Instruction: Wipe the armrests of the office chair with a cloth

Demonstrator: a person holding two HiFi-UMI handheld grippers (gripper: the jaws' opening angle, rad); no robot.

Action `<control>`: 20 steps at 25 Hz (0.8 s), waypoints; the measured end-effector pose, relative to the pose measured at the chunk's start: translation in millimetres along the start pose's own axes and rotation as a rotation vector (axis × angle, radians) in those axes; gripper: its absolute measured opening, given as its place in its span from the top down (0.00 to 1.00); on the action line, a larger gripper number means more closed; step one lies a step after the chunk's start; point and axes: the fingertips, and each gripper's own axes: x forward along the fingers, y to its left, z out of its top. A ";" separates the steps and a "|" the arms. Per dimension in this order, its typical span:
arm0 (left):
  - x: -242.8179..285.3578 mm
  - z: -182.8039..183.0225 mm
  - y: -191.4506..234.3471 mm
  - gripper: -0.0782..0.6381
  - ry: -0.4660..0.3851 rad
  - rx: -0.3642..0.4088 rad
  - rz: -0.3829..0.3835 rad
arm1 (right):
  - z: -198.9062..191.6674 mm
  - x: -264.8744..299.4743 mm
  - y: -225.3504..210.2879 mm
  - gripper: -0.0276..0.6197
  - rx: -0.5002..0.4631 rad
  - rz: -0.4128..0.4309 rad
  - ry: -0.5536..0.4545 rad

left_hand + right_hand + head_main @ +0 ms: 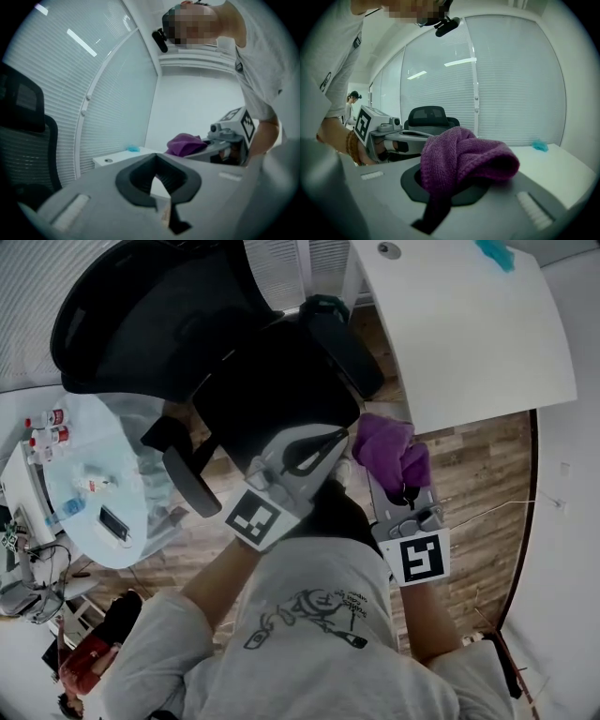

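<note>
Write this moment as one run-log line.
right gripper: shut on purple cloth | left gripper: shut, empty | armrests: no contact

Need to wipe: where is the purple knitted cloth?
The purple knitted cloth is bunched in the right gripper, right of centre in head view, beside the black office chair.

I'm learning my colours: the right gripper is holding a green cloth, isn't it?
Not green. The cloth in the right gripper is purple; its jaws are shut on it, as the right gripper view shows.
</note>
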 end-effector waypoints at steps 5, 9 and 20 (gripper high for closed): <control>17.8 -32.6 26.1 0.89 0.007 0.006 0.009 | -33.8 26.7 -23.1 0.91 -0.032 -0.003 0.047; 32.8 -62.5 46.4 0.89 0.025 0.011 0.009 | -57.2 51.0 -42.5 0.91 -0.055 -0.012 0.066; 76.2 -144.8 92.7 0.89 0.051 0.039 -0.012 | -137.8 110.9 -81.5 0.91 -0.084 0.003 0.157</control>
